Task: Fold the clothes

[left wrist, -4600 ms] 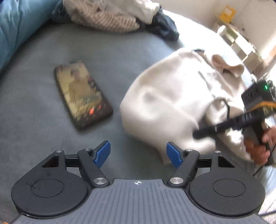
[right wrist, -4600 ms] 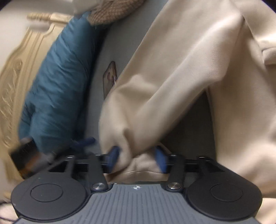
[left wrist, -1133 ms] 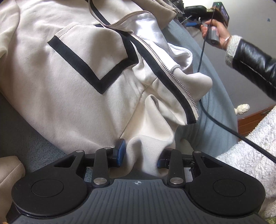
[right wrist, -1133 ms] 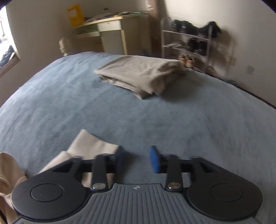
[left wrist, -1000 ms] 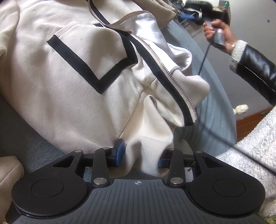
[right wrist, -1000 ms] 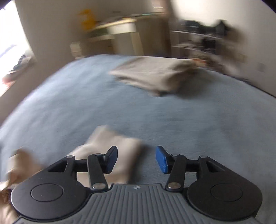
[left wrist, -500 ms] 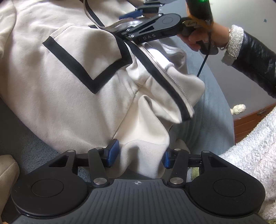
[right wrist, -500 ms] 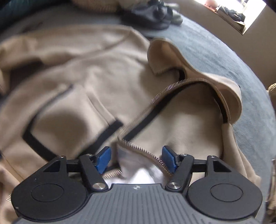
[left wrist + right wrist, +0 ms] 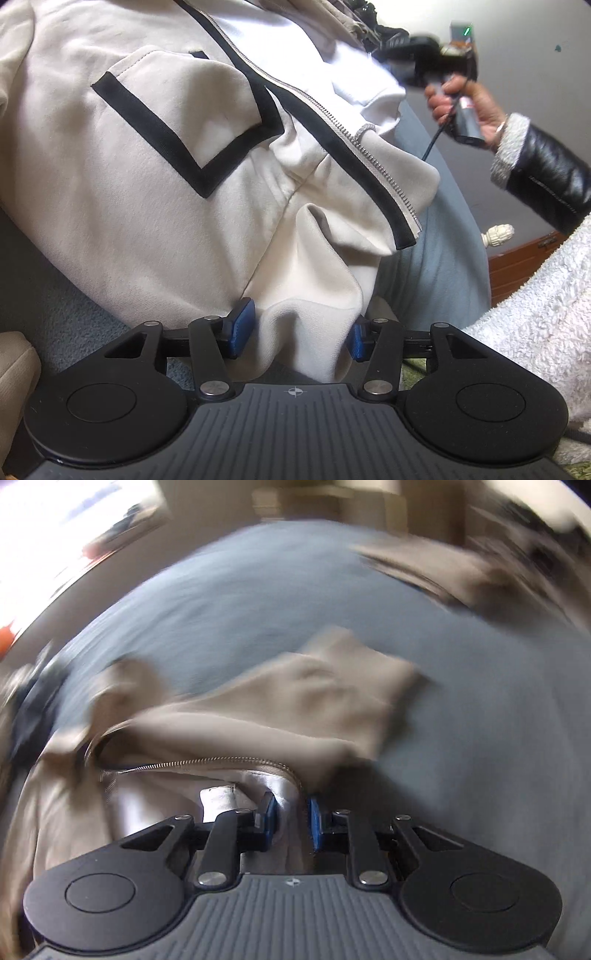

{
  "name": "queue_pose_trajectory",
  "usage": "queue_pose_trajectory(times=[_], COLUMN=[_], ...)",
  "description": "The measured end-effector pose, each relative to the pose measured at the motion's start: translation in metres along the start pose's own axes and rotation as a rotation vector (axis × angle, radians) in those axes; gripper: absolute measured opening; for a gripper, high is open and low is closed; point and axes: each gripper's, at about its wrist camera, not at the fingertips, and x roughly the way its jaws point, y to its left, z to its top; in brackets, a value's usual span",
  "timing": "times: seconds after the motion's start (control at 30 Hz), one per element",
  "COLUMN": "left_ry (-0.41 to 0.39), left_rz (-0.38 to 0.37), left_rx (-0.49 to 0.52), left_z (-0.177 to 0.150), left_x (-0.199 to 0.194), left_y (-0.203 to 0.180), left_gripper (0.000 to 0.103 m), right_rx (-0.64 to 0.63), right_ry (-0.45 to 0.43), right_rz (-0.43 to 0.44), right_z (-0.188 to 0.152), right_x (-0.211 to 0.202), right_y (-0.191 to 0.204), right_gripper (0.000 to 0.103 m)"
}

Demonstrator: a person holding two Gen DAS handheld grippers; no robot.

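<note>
A cream zip-up hoodie (image 9: 147, 177) with black trim and a metal zipper lies on the grey-blue bed (image 9: 439, 258). My left gripper (image 9: 299, 332) has its jaws apart around a bunched fold of the hoodie's hem, the blue pads (image 9: 242, 325) beside the cloth. My right gripper (image 9: 290, 821) is shut on the hoodie's zipper edge (image 9: 291, 775) with white lining under it. This view is motion-blurred. The right gripper also shows in the left wrist view (image 9: 399, 48), held at the hoodie's far side.
A folded beige garment (image 9: 461, 568) lies farther off on the bed. A white fluffy blanket (image 9: 535, 314) is at the right. A beige cloth corner (image 9: 14, 365) is at the lower left. Dark clothes (image 9: 33, 701) lie at the left edge.
My right gripper has closed on the hoodie's zipper edge and swung it sideways, opening the front. My left gripper's jaws have spread a little wider around the hem.
</note>
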Motion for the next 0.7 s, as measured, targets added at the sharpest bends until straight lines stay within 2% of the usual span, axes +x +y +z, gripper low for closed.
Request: queue_pose_trajectory(times=[0.07, 0.13, 0.2, 0.27, 0.33, 0.4, 0.47, 0.5, 0.57, 0.63, 0.7], left_ry=[0.000, 0.001, 0.004, 0.007, 0.010, 0.014, 0.012, 0.010, 0.006, 0.002, -0.001], left_rz=[-0.005, -0.009, -0.012, -0.019, -0.026, -0.032, -0.033, -0.032, -0.031, -0.030, -0.030], left_rx=[-0.007, -0.010, -0.014, -0.018, -0.024, -0.033, -0.040, -0.043, -0.050, -0.056, -0.063], left_z=[0.001, 0.001, 0.003, 0.004, 0.005, 0.006, 0.006, 0.005, 0.004, 0.002, 0.002], left_x=[-0.001, -0.002, -0.002, -0.003, -0.003, -0.004, -0.003, -0.002, -0.001, 0.000, 0.001], left_y=[0.002, 0.004, 0.005, 0.007, 0.010, 0.012, 0.011, 0.010, 0.007, 0.005, 0.004], left_gripper=[0.050, 0.050, 0.050, 0.050, 0.050, 0.050, 0.050, 0.050, 0.050, 0.050, 0.050], right_rx=[0.157, 0.239, 0.268, 0.363, 0.404, 0.424, 0.442, 0.453, 0.494, 0.526, 0.490], right_ry=[0.002, -0.026, -0.075, -0.062, -0.038, -0.007, 0.022, 0.032, 0.024, 0.016, 0.038], right_rz=[-0.079, -0.172, -0.234, -0.143, -0.059, 0.017, 0.113, 0.171, 0.295, 0.415, 0.467], right_z=[0.001, 0.001, 0.001, -0.001, -0.007, -0.015, -0.026, -0.031, -0.042, -0.050, -0.054], right_x=[0.009, 0.011, 0.006, 0.001, -0.001, -0.002, 0.000, 0.000, -0.002, -0.004, -0.003], right_y=[-0.035, -0.060, -0.082, -0.108, -0.118, -0.121, -0.118, -0.117, -0.114, -0.113, -0.104], right_gripper=[0.018, 0.011, 0.011, 0.013, 0.016, 0.029, 0.054, 0.057, 0.073, 0.083, 0.094])
